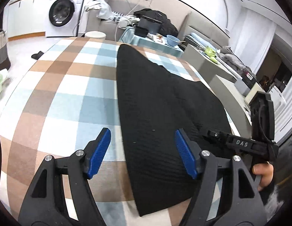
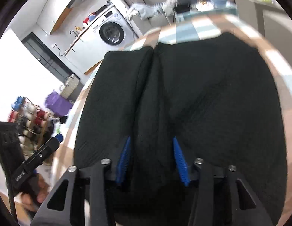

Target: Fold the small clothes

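A black knit garment [image 1: 155, 101] lies flat on the checked tablecloth [image 1: 70, 86], long and tapering to the far end. My left gripper [image 1: 143, 137] is open above its near left edge, one blue pad over the cloth, one over the garment. The right gripper shows in the left wrist view [image 1: 208, 132] at the garment's right edge. In the right wrist view the garment [image 2: 202, 94] fills the frame with a lengthwise fold ridge. My right gripper [image 2: 151, 143] is open, its blue pads either side of that ridge, close over the fabric.
A washing machine [image 1: 61, 13] stands far left. A side table with a blue bowl [image 1: 172, 38] and dark clutter sits beyond the table's far end. A grey sofa [image 1: 211, 62] runs along the right. A shoe rack [image 2: 31, 120] stands on the floor.
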Demonstrator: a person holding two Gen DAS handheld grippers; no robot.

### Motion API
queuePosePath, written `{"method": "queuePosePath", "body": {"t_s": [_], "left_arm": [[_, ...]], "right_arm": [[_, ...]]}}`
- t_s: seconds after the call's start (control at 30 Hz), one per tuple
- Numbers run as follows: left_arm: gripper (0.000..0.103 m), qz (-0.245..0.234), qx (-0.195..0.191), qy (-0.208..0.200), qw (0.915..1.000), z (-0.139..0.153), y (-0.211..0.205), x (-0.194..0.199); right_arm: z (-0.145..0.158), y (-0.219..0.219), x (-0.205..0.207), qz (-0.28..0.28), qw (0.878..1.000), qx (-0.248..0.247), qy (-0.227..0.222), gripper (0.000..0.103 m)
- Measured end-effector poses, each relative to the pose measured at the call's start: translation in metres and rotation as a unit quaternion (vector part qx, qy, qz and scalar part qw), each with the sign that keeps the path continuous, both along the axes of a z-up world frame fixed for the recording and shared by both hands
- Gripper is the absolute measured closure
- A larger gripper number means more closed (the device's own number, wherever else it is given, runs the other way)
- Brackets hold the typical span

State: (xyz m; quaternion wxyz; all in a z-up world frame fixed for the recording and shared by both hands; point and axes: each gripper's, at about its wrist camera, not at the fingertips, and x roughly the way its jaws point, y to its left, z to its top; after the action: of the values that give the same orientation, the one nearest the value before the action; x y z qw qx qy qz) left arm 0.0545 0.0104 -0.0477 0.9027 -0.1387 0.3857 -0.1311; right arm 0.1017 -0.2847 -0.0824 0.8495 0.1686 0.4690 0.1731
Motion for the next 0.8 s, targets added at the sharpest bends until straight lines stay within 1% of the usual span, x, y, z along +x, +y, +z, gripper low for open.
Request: {"method": "queuePosePath", "body": {"t_s": [0.03, 0.07, 0.1, 0.13, 0.2, 0.23, 0.27, 0.3, 0.33, 0.37, 0.4, 0.43, 0.47, 0.5, 0.57, 0.63, 0.67, 0.73, 0.8], "left_arm": [[0.035, 0.002, -0.002, 0.000, 1.0000, -0.002, 0.004, 0.002], [0.035, 0.003, -0.001, 0.002, 1.0000, -0.003, 0.006, 0.004], [0.035, 0.003, 0.000, 0.002, 1.0000, -0.002, 0.008, 0.002], [0.035, 0.004, 0.002, 0.003, 1.0000, -0.003, 0.009, 0.004], [0.035, -0.001, 0.003, 0.000, 1.0000, -0.001, 0.005, 0.007], [0.035, -0.005, 0.003, -0.002, 1.0000, -0.002, 0.000, 0.010], [0.035, -0.011, 0.005, -0.002, 0.9999, -0.003, -0.004, 0.011], [0.035, -0.017, 0.009, -0.001, 0.9998, -0.004, -0.007, 0.012], [0.035, -0.024, 0.015, 0.003, 0.9996, -0.006, -0.012, 0.012], [0.035, -0.031, 0.020, 0.006, 0.9993, -0.010, -0.016, 0.013], [0.035, -0.037, 0.027, 0.012, 0.9989, -0.014, -0.022, 0.014], [0.035, -0.045, 0.033, 0.017, 0.9983, -0.016, -0.027, 0.015], [0.035, -0.053, 0.042, 0.023, 0.9975, -0.019, -0.033, 0.016], [0.035, -0.059, 0.052, 0.029, 0.9965, -0.024, -0.040, 0.017], [0.035, -0.067, 0.064, 0.039, 0.9949, -0.031, -0.048, 0.017], [0.035, -0.080, 0.066, 0.049, 0.9934, -0.036, -0.057, 0.015], [0.035, -0.086, 0.069, 0.050, 0.9926, -0.037, -0.060, 0.012], [0.035, -0.092, 0.087, 0.044, 0.9910, -0.037, -0.067, 0.008], [0.035, -0.097, 0.091, 0.043, 0.9901, -0.036, -0.069, 0.006]], "right_arm": [[0.002, 0.009, 0.000, 0.012, 1.000, -0.013, -0.004, 0.091], [0.005, 0.014, -0.001, 0.016, 1.000, -0.019, -0.008, 0.097], [0.011, 0.016, -0.005, 0.021, 1.000, -0.015, -0.018, 0.097], [0.021, 0.016, -0.012, 0.025, 0.999, 0.001, -0.035, 0.098], [0.046, 0.006, -0.033, 0.022, 0.997, 0.032, -0.071, 0.098], [0.054, -0.001, -0.043, 0.016, 0.996, 0.037, -0.079, 0.098], [0.056, -0.005, -0.048, 0.010, 0.996, 0.037, -0.077, 0.098], [0.054, -0.008, -0.054, 0.003, 0.997, 0.025, -0.069, 0.098], [0.048, -0.010, -0.056, -0.005, 0.998, -0.001, -0.060, 0.098], [0.035, -0.011, -0.054, -0.016, 0.998, -0.037, -0.037, 0.098], [0.022, -0.013, -0.051, -0.023, 0.998, -0.054, -0.012, 0.097], [0.012, -0.014, -0.047, -0.025, 0.998, -0.057, 0.008, 0.095], [0.003, -0.016, -0.044, -0.029, 0.998, -0.056, 0.027, 0.094], [0.004, -0.018, -0.044, -0.030, 0.998, -0.047, 0.023, 0.091], [0.009, -0.018, -0.045, -0.032, 0.999, -0.040, 0.018, 0.078], [0.012, -0.022, -0.043, -0.035, 0.999, -0.028, 0.010, 0.076], [0.013, -0.024, -0.043, -0.035, 0.999, -0.020, 0.013, 0.076], [0.010, -0.026, -0.039, -0.036, 0.999, -0.002, 0.017, 0.076], [0.005, -0.026, -0.032, -0.041, 0.999, 0.005, 0.022, 0.076]]}}
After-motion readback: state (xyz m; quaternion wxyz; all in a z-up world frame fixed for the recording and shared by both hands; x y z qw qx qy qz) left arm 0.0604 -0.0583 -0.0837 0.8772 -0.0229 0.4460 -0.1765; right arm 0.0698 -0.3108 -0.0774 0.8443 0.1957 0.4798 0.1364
